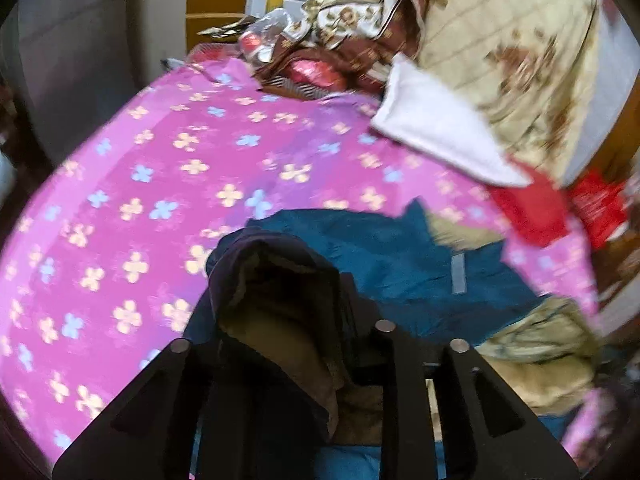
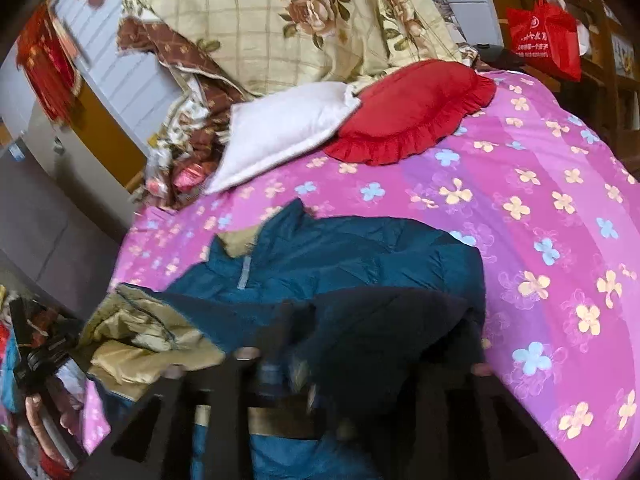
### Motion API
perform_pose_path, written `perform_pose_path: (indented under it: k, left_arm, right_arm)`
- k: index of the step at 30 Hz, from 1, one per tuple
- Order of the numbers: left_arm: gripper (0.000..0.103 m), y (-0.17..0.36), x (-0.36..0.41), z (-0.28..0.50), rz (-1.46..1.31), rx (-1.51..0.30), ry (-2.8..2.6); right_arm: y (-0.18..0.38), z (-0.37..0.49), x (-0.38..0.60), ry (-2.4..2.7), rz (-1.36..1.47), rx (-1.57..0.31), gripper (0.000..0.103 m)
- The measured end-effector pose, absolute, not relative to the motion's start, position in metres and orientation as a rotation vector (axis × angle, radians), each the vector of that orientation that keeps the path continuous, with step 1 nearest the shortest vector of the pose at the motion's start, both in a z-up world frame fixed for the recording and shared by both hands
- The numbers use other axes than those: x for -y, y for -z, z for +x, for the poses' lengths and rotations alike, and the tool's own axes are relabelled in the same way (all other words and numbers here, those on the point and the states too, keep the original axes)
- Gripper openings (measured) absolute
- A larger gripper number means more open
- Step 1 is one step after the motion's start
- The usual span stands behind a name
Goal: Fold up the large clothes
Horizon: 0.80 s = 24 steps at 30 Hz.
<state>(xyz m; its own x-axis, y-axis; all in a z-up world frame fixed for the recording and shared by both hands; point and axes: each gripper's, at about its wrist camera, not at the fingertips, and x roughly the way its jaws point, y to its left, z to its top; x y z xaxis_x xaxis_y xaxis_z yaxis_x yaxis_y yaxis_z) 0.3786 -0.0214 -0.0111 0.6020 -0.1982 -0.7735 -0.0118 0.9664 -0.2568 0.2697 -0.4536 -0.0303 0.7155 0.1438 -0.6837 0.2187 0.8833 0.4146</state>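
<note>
A teal blue padded jacket with a beige lining lies on the pink flowered bed cover. My left gripper is shut on a dark, bunched part of the jacket, with beige lining showing between the fingers. In the right wrist view the jacket spreads in front of my right gripper, which is shut on a dark blue fold of it, lifted a little off the bed. The beige lining bulges out at the left.
A white pillow and a red frilled cushion lie at the bed's head. A floral quilt is piled behind them. A red bag hangs at the far right. Clutter sits off the bed's left edge.
</note>
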Motion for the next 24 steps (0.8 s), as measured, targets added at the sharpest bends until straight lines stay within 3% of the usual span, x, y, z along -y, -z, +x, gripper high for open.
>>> perform_pose_path:
  k: [3,5,7,12,17,24]
  left_arm:
    - [0.039,-0.007,0.008,0.367,-0.364,-0.904,0.178]
    - [0.057,-0.019,-0.001,0.357,-0.438,-0.882,0.209]
    - [0.069,-0.031,-0.007,0.349,-0.482,-0.846,0.234]
    - [0.071,-0.061,-0.02,0.329,-0.55,-0.809,0.307]
    - [0.071,-0.063,-0.012,0.297,-0.416,-0.804,0.236]
    - [0.071,0.011,-0.014,0.245,-0.348,-0.827,0.158]
  right_arm:
    - [0.015,0.258,0.449,0.05,0.508,-0.742,0.044]
    - [0.006,0.252,0.446,0.051,0.51,-0.728,0.044]
    - [-0.002,0.245,0.442,0.044,0.507,-0.715,0.047]
    - [-0.022,0.22,0.43,0.055,0.461,-0.655,0.064]
    - [-0.027,0.202,0.409,0.031,0.387,-0.669,0.065]
    - [0.02,0.207,0.351,0.008,0.221,-0.82,0.065]
